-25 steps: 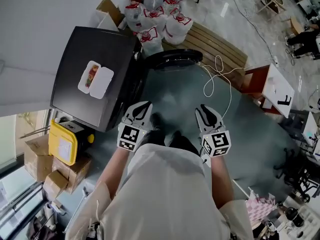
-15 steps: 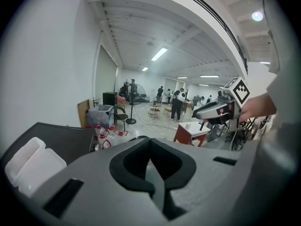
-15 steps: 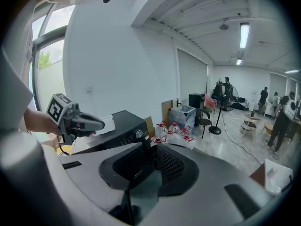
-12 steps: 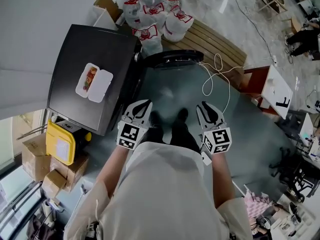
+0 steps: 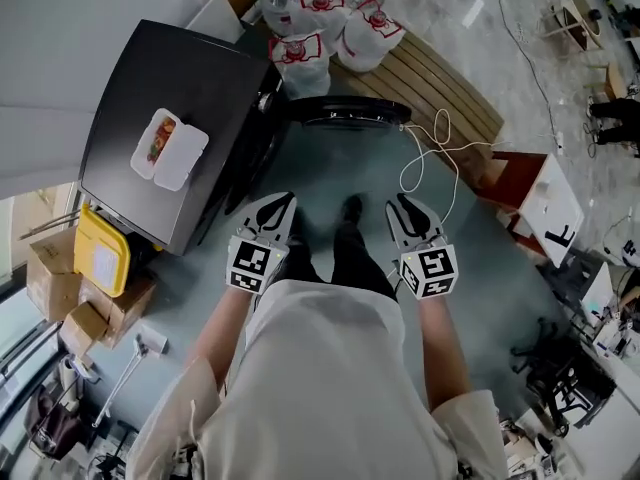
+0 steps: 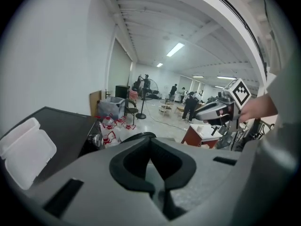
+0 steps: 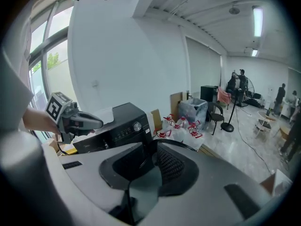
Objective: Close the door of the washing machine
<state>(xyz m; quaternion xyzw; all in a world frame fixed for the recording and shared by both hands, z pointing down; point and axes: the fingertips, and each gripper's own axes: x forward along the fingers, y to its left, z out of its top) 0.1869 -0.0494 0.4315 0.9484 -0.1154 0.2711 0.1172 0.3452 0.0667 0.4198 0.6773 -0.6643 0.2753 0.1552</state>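
Note:
The black washing machine (image 5: 170, 108) stands at the upper left in the head view, with its round door (image 5: 345, 113) swung open to the right. In the left gripper view the door (image 6: 136, 136) shows just beyond the jaws. It also shows as the door (image 7: 181, 146) in the right gripper view, beside the machine (image 7: 117, 126). My left gripper (image 5: 283, 200) and right gripper (image 5: 398, 202) hang side by side above the floor, short of the door and not touching it. Both have their jaw tips together and hold nothing.
A white lidded container (image 5: 168, 148) lies on top of the machine. Several water jugs (image 5: 330, 18) stand behind the door, beside a wooden slatted bench (image 5: 440, 78). A white cable (image 5: 430, 153) loops across the floor. A yellow box (image 5: 100, 258) and cardboard boxes (image 5: 85, 318) sit at the left.
The person has taken a step, and the machine and door now sit higher and further left in the head view. Both grippers have moved forward and slightly down. Their jaws look the same.

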